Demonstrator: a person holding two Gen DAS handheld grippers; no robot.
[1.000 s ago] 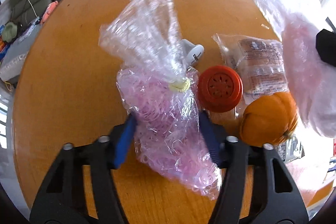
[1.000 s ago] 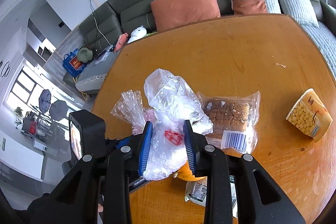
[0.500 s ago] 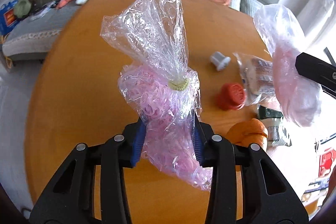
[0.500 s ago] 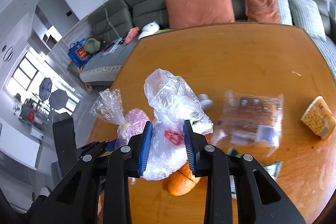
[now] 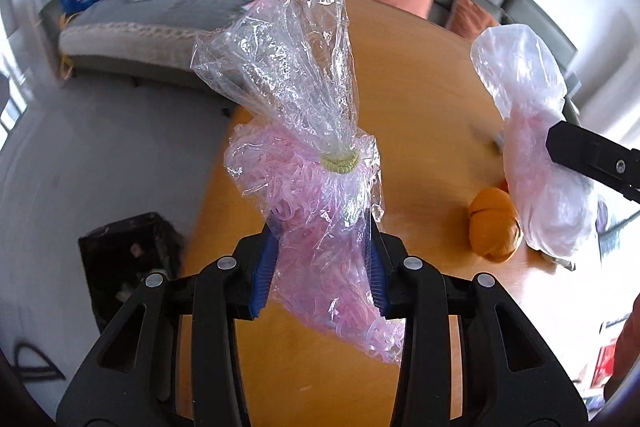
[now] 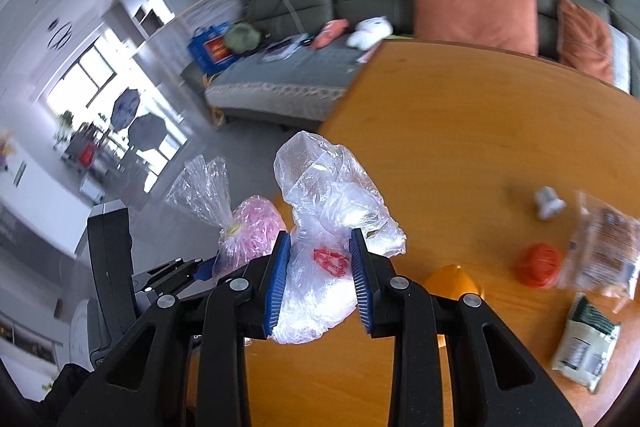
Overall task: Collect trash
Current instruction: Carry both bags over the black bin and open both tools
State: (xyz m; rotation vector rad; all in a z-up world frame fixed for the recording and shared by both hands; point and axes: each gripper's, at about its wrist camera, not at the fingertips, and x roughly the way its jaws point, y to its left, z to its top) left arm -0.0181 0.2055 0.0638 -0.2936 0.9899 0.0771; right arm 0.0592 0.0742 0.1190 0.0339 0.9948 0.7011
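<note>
The left hand-held gripper [image 5: 320,263] is clamped on the pink bag [image 5: 320,227]; the right hand-held gripper [image 6: 320,279] pinches the white bag [image 6: 324,267], both above the surface [image 6: 460,147]. Both bags look light, soft and slippery, best gripped mid-bulge.
</note>
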